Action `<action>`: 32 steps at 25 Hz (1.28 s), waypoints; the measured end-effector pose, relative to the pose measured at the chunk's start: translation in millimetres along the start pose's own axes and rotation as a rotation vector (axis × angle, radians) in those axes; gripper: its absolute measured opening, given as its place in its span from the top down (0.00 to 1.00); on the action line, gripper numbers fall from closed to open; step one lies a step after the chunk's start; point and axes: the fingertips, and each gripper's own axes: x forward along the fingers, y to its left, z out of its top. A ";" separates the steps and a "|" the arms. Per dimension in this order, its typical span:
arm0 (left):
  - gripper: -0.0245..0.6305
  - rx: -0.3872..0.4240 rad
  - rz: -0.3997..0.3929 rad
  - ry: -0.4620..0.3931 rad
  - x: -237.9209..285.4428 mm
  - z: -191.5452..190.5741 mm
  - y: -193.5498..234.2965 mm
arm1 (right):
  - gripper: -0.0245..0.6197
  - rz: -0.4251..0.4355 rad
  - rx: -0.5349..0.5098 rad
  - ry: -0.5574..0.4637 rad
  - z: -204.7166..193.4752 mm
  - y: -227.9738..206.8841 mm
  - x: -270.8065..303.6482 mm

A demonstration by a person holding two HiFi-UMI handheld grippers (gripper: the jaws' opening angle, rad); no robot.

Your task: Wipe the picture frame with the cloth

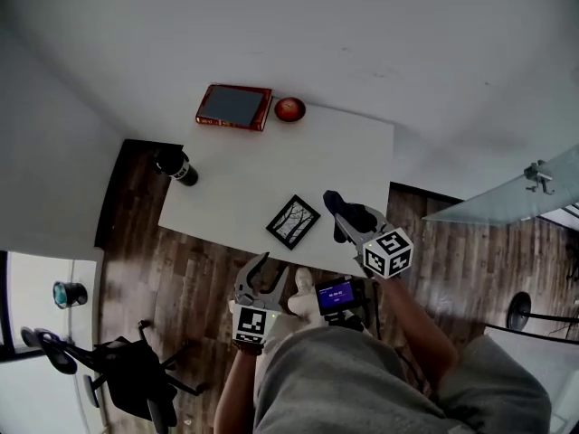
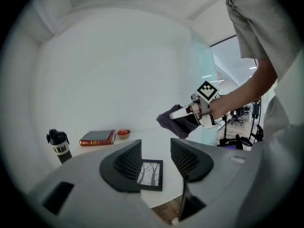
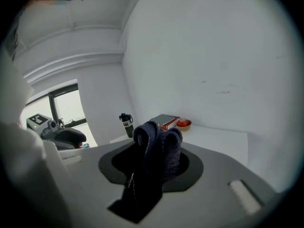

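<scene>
At the far left of the head view a black chair (image 1: 136, 369) stands on the wood floor (image 1: 199, 269). A dark bottle (image 1: 176, 165) stands upright at the left end of the white counter (image 1: 353, 152). At the far edge, against the wall, a red book (image 1: 234, 107) lies flat, with a small red bowl (image 1: 289, 109) just beside it on the right. The left gripper (image 1: 274, 265) hangs off the counter's near edge, above the floor. In its own view the jaws stand apart with nothing between the pads. Through the gap the frame (image 2: 151, 174) shows beyond them, lying on the counter. The frame (image 1: 293, 221) is black-edged, holds a picture of bare trees, and lies flat near the near edge, turned cornerwise to it. It sits past the left gripper and just left of the right one, touched by neither. The right gripper (image 1: 342, 217) is over the counter's near right part, and its jaws are clamped on a dark cloth (image 1: 348, 211). In the right gripper view the cloth (image 3: 159, 146) bunches up out of the jaws and hides the pads. The left gripper view shows the same cloth (image 2: 173, 122) hanging in a fold from the right gripper (image 2: 183, 115), above the counter and clear of the frame.
</scene>
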 end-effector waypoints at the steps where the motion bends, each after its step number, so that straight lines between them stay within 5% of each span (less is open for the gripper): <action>1: 0.65 0.005 -0.004 0.018 7.6 -7.0 2.2 | 0.75 0.021 -0.007 0.005 -1.1 -5.7 11.1; 6: 0.50 0.032 -0.016 0.100 31.2 -48.0 16.7 | 0.75 0.090 -0.038 0.062 -12.7 -17.4 63.5; 15: 0.14 0.003 -0.154 0.284 98.4 -146.5 34.5 | 0.75 0.139 -0.027 0.204 -50.6 -33.1 123.0; 24: 0.11 -0.027 -0.267 0.424 124.7 -213.2 39.2 | 0.75 0.103 -0.051 0.309 -83.1 -41.2 162.8; 28: 0.11 -0.022 -0.264 0.452 135.2 -221.3 41.5 | 0.74 0.025 -0.119 0.412 -107.7 -57.1 179.5; 32: 0.12 -0.013 -0.237 0.487 137.9 -226.9 42.6 | 0.74 0.038 -0.134 0.491 -131.6 -49.9 194.0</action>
